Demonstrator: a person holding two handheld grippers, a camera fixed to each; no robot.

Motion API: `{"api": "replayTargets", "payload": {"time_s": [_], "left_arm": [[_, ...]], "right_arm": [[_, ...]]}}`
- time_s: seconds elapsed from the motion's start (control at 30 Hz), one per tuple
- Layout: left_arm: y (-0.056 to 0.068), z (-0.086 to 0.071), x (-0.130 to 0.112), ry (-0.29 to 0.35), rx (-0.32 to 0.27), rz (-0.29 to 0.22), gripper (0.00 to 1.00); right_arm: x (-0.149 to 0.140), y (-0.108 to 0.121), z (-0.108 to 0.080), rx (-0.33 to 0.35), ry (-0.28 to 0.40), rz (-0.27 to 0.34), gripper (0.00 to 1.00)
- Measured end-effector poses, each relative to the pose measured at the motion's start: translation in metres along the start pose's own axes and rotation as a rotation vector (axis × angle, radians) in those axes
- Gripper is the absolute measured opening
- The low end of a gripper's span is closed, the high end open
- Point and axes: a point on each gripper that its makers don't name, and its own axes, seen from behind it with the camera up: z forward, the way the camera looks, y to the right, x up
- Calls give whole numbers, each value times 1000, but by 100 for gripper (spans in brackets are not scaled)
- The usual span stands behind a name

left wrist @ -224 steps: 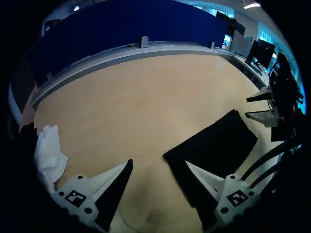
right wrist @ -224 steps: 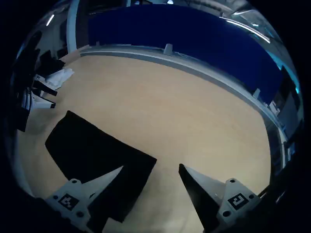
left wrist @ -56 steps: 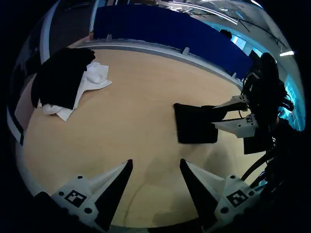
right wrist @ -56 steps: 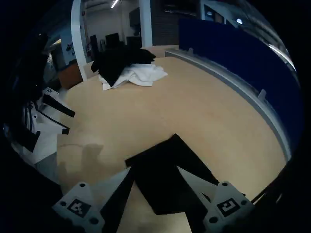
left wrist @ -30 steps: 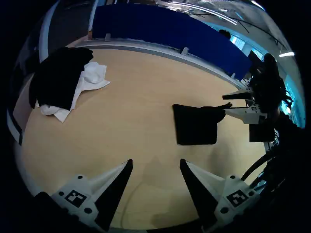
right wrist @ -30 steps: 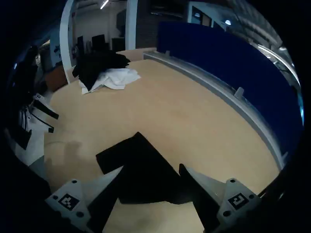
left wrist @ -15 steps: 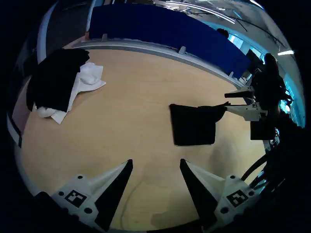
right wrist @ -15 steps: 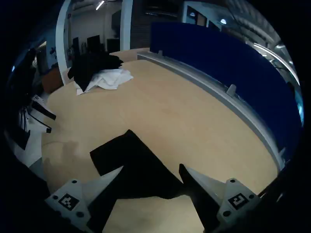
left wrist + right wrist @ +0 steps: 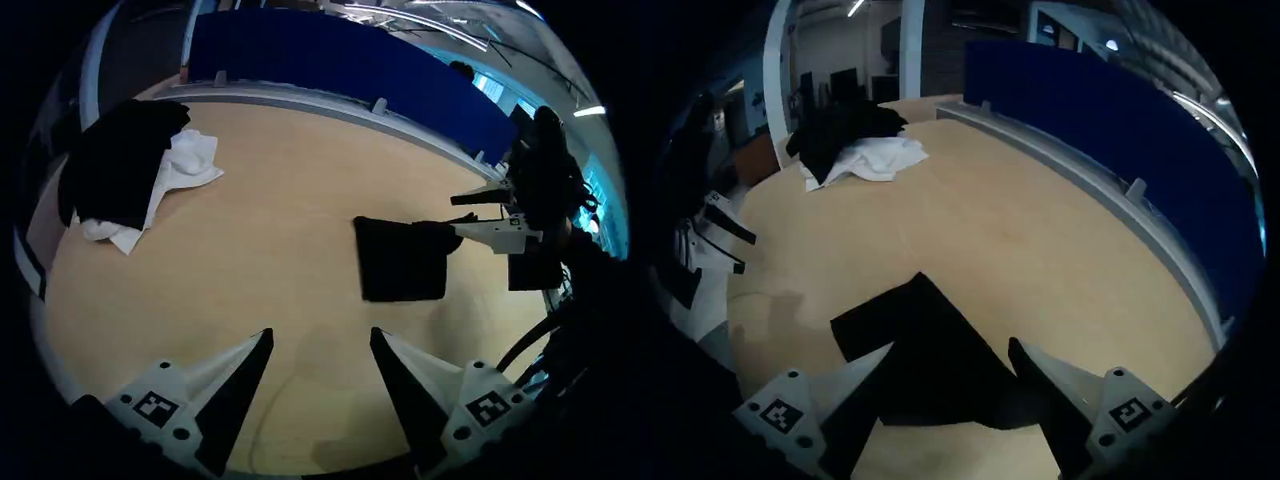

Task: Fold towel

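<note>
A black towel (image 9: 402,258), folded into a small rectangle, lies flat on the light wooden table (image 9: 280,208). In the left gripper view my left gripper (image 9: 320,332) hangs open over bare table, well short of the towel. My right gripper (image 9: 468,214) stands open at the towel's far right edge, where one corner is bunched up against its lower finger (image 9: 488,234). In the right gripper view the towel (image 9: 920,352) lies under and between the spread fingers of my right gripper (image 9: 950,344). My left gripper (image 9: 720,232) is at that view's left edge.
A heap of black and white cloths (image 9: 128,168) sits at the table's far left corner, and is the same heap (image 9: 852,144) in the right gripper view. A blue partition (image 9: 344,60) runs along the back edge. A person's dark sleeve (image 9: 544,176) is behind the right gripper.
Over the frames the towel went from a long strip to a smaller folded rectangle. My right gripper's fingers spread wider about a second ago and have barely shifted since. My left gripper has stayed open.
</note>
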Motion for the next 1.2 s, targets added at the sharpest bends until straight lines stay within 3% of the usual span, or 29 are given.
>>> {"api": "replayTargets", "payload": {"time_s": [0.17,0.37,0.6,0.77,1.0,1.2], "left_arm": [[-4,-3,0,8,10,-13,90],[-11,-5,-1,14,23,-31,90],[-16,-3,-4,13,30,-54,90],[-19,0,-4,11,33,-59,90],[-24,4,-4,8,35,-63,89],[-26,6,-4,5,34,-61,90]], "right_arm": [[-1,-8,22,29,-30,-35,100],[-6,-11,41,54,-69,-70,90],[-9,-7,54,68,-98,-79,66],[-12,-6,59,84,-124,-88,54],[-14,-4,63,88,-148,-109,24],[-13,-5,63,93,-153,-106,17]]}}
